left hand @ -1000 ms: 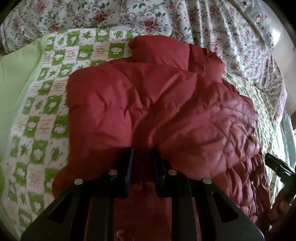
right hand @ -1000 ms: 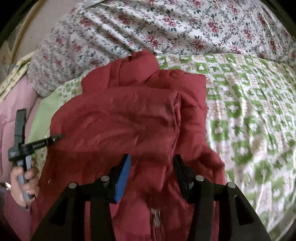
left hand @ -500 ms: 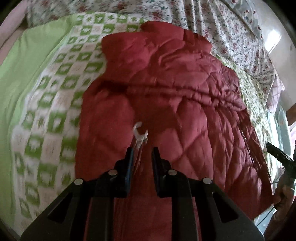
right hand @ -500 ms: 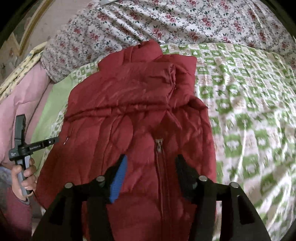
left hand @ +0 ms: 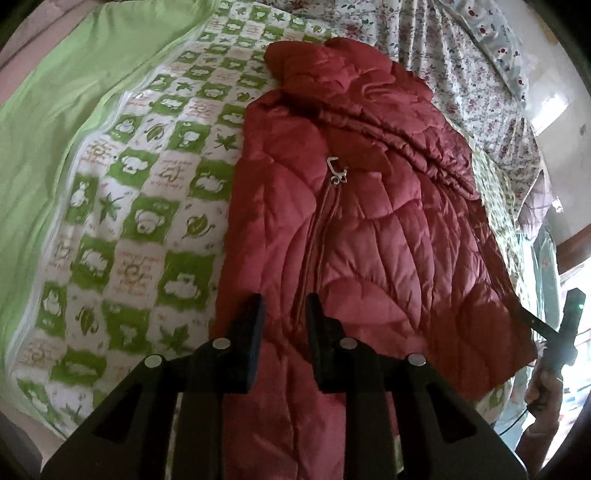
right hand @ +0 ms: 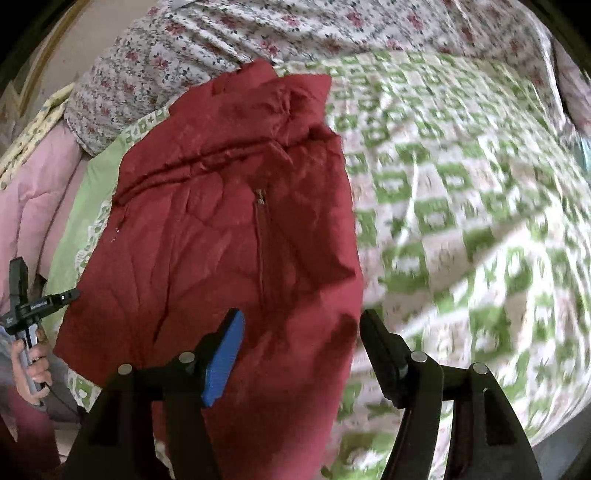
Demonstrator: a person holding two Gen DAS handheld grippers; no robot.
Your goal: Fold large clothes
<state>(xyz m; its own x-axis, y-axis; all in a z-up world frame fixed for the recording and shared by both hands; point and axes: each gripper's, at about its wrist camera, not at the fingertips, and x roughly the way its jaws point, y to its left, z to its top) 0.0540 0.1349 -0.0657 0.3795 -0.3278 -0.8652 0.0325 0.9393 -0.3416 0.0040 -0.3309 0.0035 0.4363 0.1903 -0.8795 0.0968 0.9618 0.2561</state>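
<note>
Fingers (right hand: pixel 380 354) of right gripper (right hand: pixel 301 350) have spread wider, released above the unfolded red jacket (right hand: pixel 229 229).

- One red quilted jacket (left hand: pixel 369 229) is lying ahead of both grippers, spreading out across the bed.
- One silver zipper pull (left hand: pixel 335 170) is showing on it, straight beyond the fingertips.
- One green-and-white checked blanket (left hand: pixel 147 206) is stretching under the jacket.
- One floral sheet (right hand: pixel 332 26) is bunching up at the far end.
- One pink quilt (right hand: pixel 33 192) is sitting off to the left in the right wrist view.
- Two hand-held grippers are hovering here: the left gripper (left hand: pixel 283 314) and the right gripper (right hand: pixel 301 332), each showing two fingers.
- One blue pad (right hand: pixel 225 356) is lining the right gripper.
</note>
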